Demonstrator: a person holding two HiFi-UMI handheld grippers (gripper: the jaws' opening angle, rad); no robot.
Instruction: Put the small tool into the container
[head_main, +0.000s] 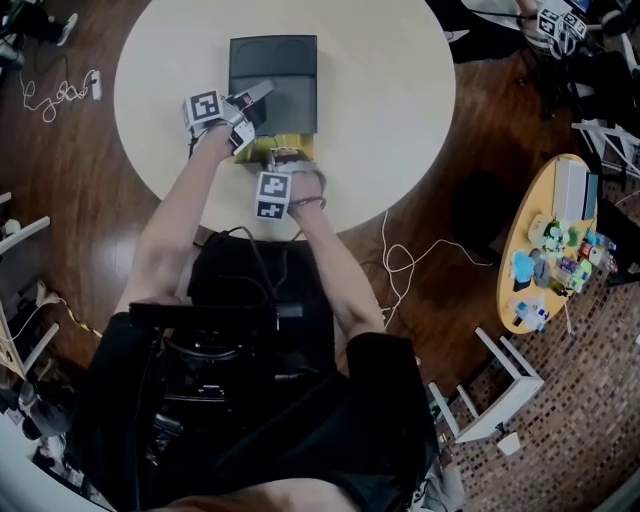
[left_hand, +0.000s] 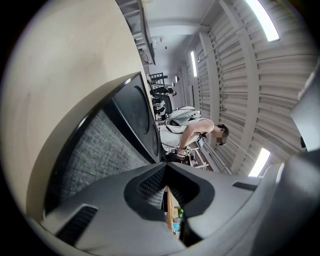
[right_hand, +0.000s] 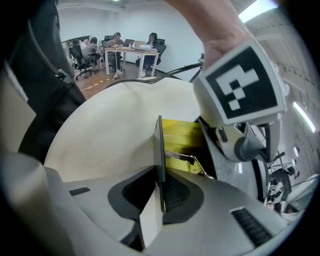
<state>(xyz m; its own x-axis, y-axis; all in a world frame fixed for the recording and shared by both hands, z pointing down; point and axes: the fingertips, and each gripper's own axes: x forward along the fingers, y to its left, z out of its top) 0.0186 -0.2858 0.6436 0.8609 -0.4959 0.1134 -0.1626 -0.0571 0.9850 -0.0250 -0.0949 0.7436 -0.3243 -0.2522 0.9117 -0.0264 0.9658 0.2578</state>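
Yellow plastic with a thin dark edge is what is seen of the small tool (right_hand: 182, 135). That edge is pinched between the pads of the right gripper (right_hand: 160, 185), whose jaws are closed onto it from both sides. In the head view the tool is found at the near rim of the dark container (head_main: 290, 60) on the cream table (head_main: 390, 100); whether it is touching the rim or is just short of it cannot be told. The dark edge is held in line with the jaws, while the yellow body is laid crosswise along the container's near side. The grey-lined cavity is thus placed directly beyond the tool, away from the person, so a short carry forward over the rim is judged to be what is called for. The left gripper (head_main: 255, 97) is poised over the container's left part, with its jaws drawn almost together on nothing, and is judged the less well placed for the tool.
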